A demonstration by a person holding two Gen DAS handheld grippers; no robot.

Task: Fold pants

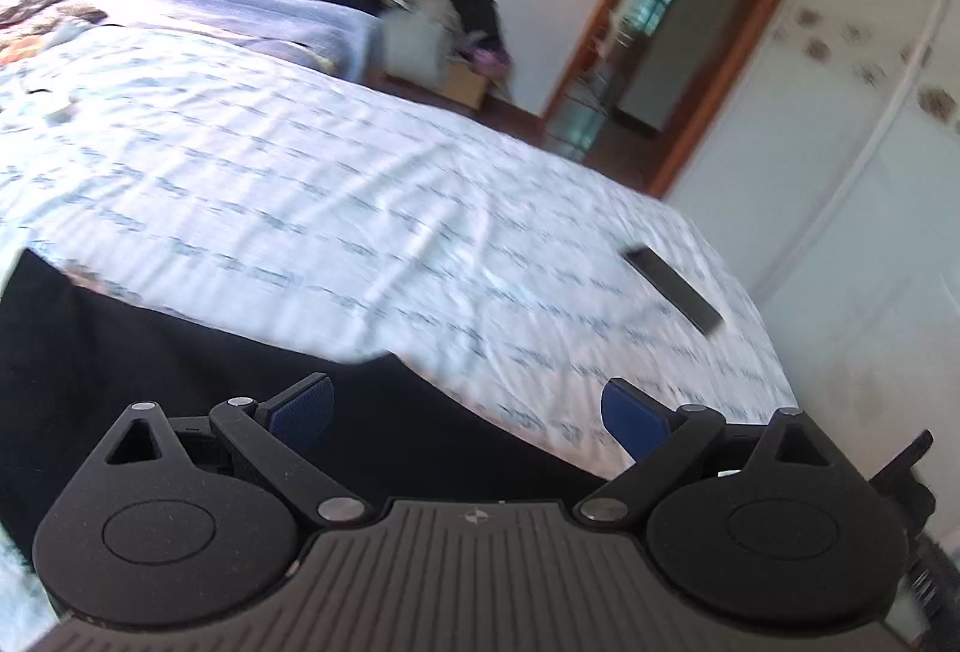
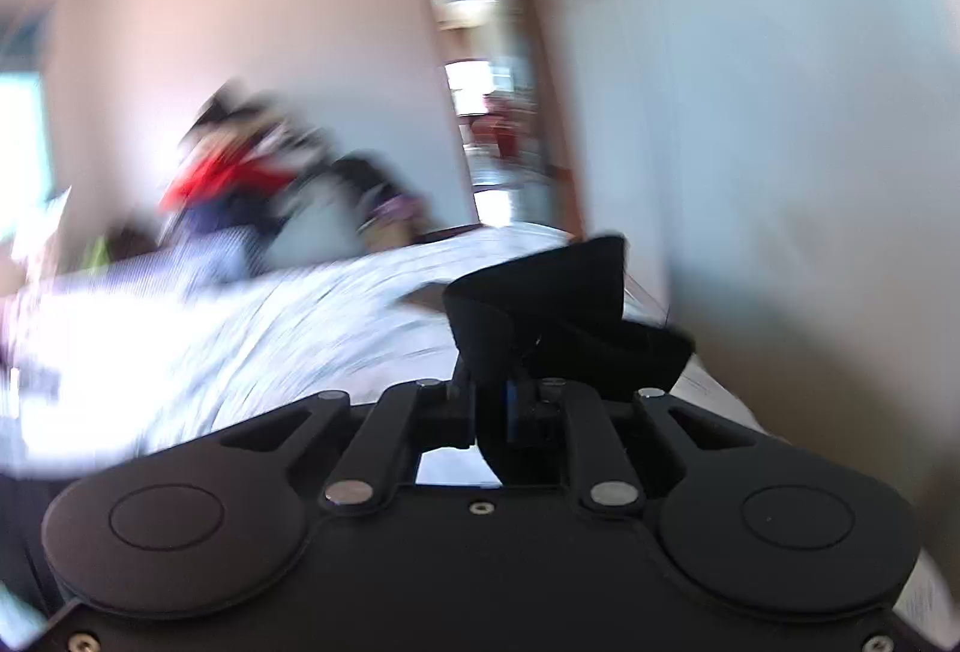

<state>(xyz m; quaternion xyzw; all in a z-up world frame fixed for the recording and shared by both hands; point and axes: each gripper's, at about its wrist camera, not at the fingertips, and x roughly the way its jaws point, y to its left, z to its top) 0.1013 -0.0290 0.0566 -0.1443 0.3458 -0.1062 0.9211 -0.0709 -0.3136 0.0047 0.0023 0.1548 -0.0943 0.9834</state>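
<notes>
black pants (image 1: pixel 150 352) lie at the bed's (image 1: pixel 300 159) near edge under the left gripper (image 1: pixel 468 412), whose blue-padded jaws stand wide and empty. only this view shows a dark phone (image 1: pixel 672 289) near the bed's right edge. the blurred right wrist view alone shows the right gripper (image 2: pixel 507 406), jaws nearly closed on a bunched fold of the pants (image 2: pixel 564 304), lifted above the sheet.

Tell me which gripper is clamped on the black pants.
The right gripper: its jaws are shut on a bunch of the black pants. The left gripper stands open, holding nothing.
</notes>
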